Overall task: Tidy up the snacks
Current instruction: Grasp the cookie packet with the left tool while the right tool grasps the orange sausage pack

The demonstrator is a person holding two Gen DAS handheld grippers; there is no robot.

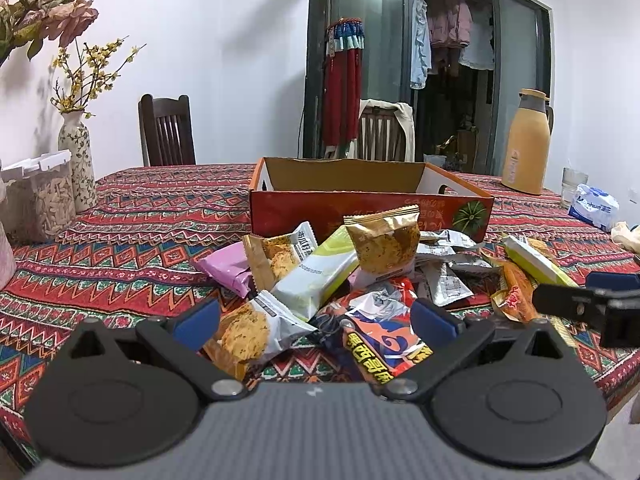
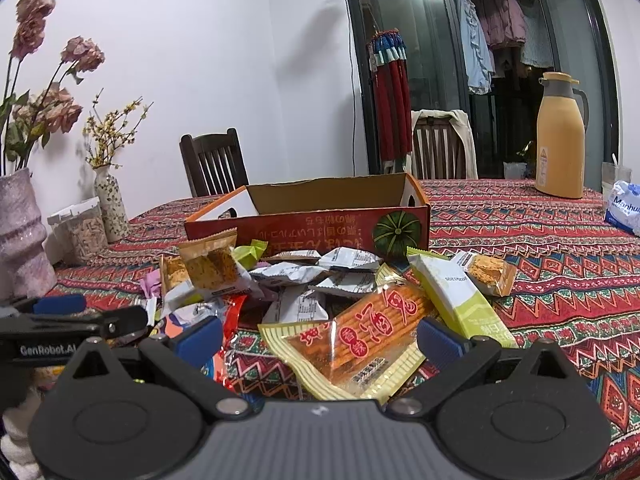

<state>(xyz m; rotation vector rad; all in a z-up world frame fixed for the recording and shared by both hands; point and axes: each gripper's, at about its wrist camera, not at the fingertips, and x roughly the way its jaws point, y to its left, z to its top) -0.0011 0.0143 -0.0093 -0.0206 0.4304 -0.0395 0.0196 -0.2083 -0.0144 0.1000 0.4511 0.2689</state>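
Snack pile (image 1: pixel 360 280) before box (image 1: pixel 360 204) (thermos (image 1: pixel 526 140) behind)

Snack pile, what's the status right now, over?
Left gripper and right gripper open, holding nothing. Snack pile loose on the tablecloth. Cardboard box behind it, no snacks visible inside. Nothing blocking.

Yellow thermos (image 1: pixel 526 142) far right on patterned tablecloth (image 1: pixel 132 236); floral vase (image 1: pixel 78 160), seed jar (image 1: pixel 38 196) left.

left gripper (image 1: pixel 316 322): jaws spread wide, nothing between the 2 blue pads, pointing forward and level. right gripper (image 2: pixel 320 336): same, jaws wide apart, nothing clamped. Both side by side, close; each one's fingers show at the other's view edge.
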